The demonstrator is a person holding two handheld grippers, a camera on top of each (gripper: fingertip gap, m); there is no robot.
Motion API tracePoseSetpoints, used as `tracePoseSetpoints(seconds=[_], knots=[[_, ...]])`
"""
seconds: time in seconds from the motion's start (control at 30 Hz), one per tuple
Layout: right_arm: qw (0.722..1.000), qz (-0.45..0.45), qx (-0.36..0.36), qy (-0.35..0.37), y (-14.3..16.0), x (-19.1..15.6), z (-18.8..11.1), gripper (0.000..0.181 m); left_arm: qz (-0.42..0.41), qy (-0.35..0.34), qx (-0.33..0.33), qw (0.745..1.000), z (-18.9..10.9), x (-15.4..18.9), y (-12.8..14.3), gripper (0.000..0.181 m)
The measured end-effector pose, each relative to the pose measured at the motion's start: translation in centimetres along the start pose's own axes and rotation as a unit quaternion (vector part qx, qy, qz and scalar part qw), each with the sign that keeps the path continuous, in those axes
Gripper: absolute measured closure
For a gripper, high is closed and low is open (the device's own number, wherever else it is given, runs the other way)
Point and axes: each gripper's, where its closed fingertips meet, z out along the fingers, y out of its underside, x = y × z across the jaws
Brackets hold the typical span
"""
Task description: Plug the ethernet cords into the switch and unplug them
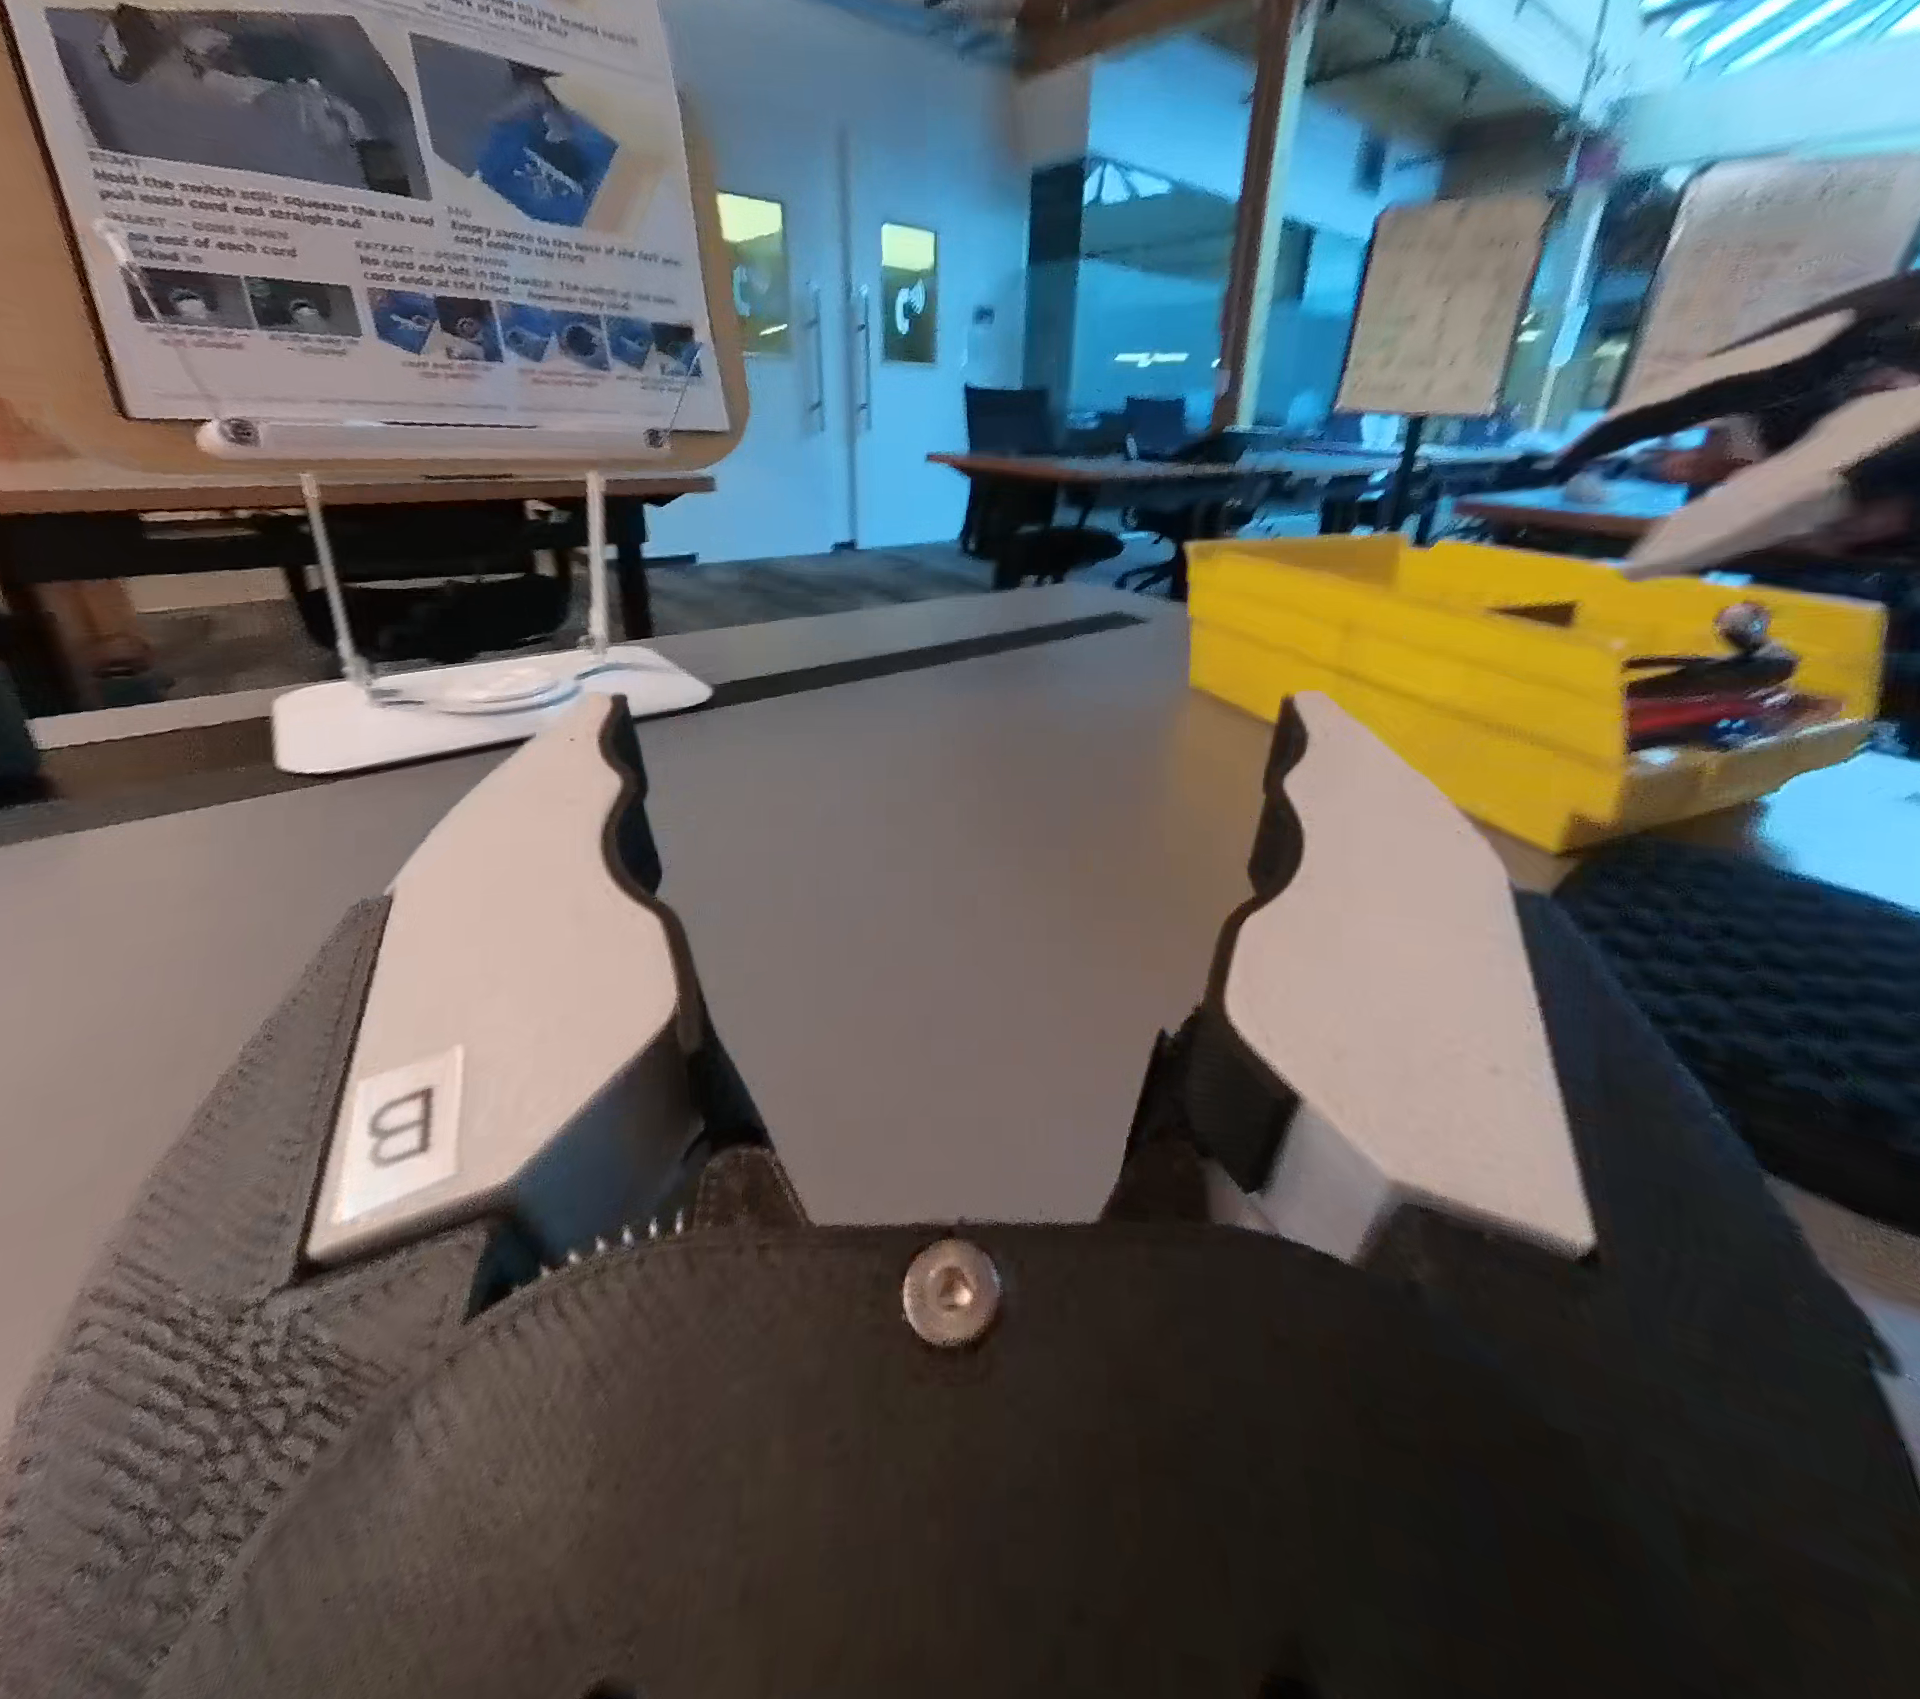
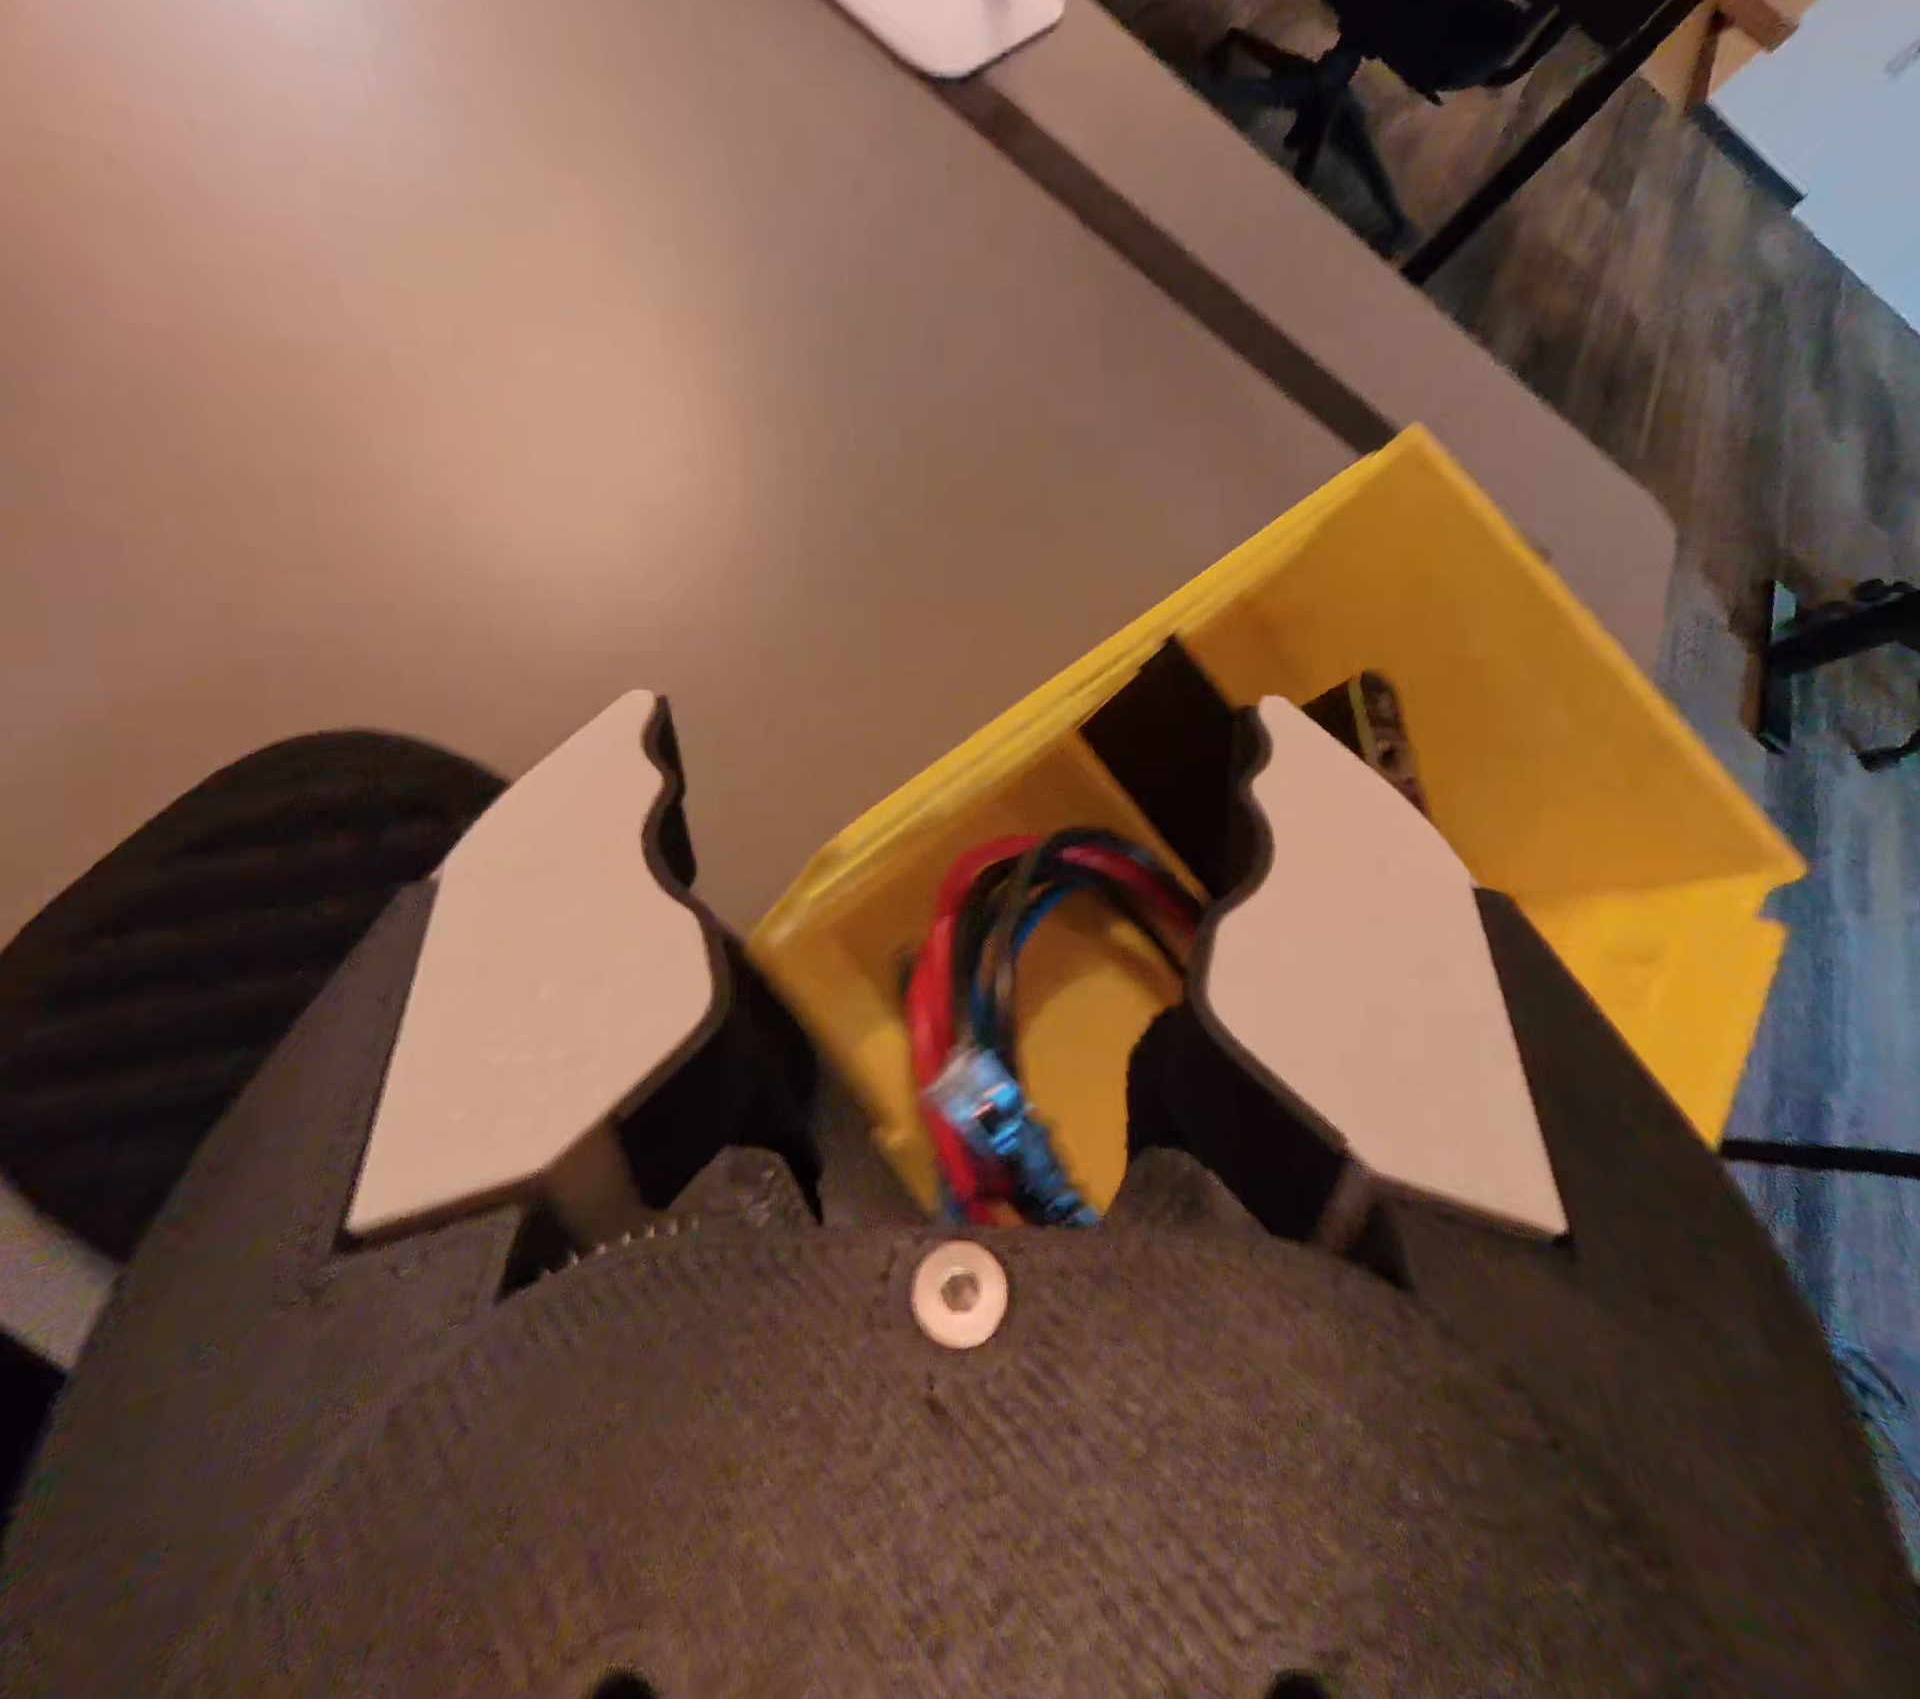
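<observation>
In the left wrist view, an instruction sheet [image 1: 353, 91] stands on a white stand [image 1: 488, 714] in the upper left of the frame, near the far edge of the grey table [image 1: 935, 870]. A dark strip runs along this far edge. In the lower middle, the left gripper [image 1: 951, 776] has its two fingers spread wide, and only bare table surface shows between them, so there is free room ahead of it up to the far edge. At the right of the frame sits the yellow bin [image 1: 1455, 673], close to the right edge of the table, with red and dark cords [image 1: 1704, 704] showing at its open end. The other gripper [image 1: 1766, 486] enters from the right edge, above the bin. A black ribbed mat [image 1: 1766, 963] lies at the lower right, in front of the bin.

In the right wrist view, the table fills the left half and is bare up to its diagonal edge. The right gripper [image 2: 961, 776] is also spread open and holds nothing; it hovers just over the near end of the yellow bin [image 2: 1455, 610]. Between its fingers lie the red, black and blue ethernet cords [image 2: 1039, 880], with a clear plug [image 2: 971, 1104] low in the middle. A dark piece [image 2: 1164, 724] behind the cords is perhaps the switch, but blur makes this unsure.
</observation>
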Motion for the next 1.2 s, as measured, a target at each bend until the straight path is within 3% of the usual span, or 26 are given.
tracePoseSetpoints(seconds=[0.2,0.37,0.57,0.73,0.87,1.2], knots=[[0.998,0.007,-0.050,0.043,4.9,-3.7,1.3,0.072,0.031,-0.022,-0.017,0.999,0.2,-0.1,0.5,0.068],[0.990,-0.040,-0.055,0.123,5.2,-3.0,2.6,0.091,0.028,-0.022,-0.016,0.999,0.2,-0.1,0.5,0.068],[0.980,-0.093,-0.113,0.136,6.0,-3.2,4.2,0.104,0.032,-0.016,-0.017,0.999,0.2,0.1,0.6,0.068],[0.967,-0.126,-0.110,0.191,5.1,-1.2,4.3,0.151,0.037,-0.015,-0.017,0.999,0.2,0.2,0.6,0.068],[0.980,-0.064,-0.091,0.164,4.4,-1.3,5.3,0.154,0.036,-0.016,-0.016,0.999,0.2,0.1,0.6,0.069],[0.986,-0.069,-0.073,0.134,1.3,-3.1,8.6,0.152,0.040,-0.015,-0.017,0.999,0.2,0.2,0.6,0.069]])
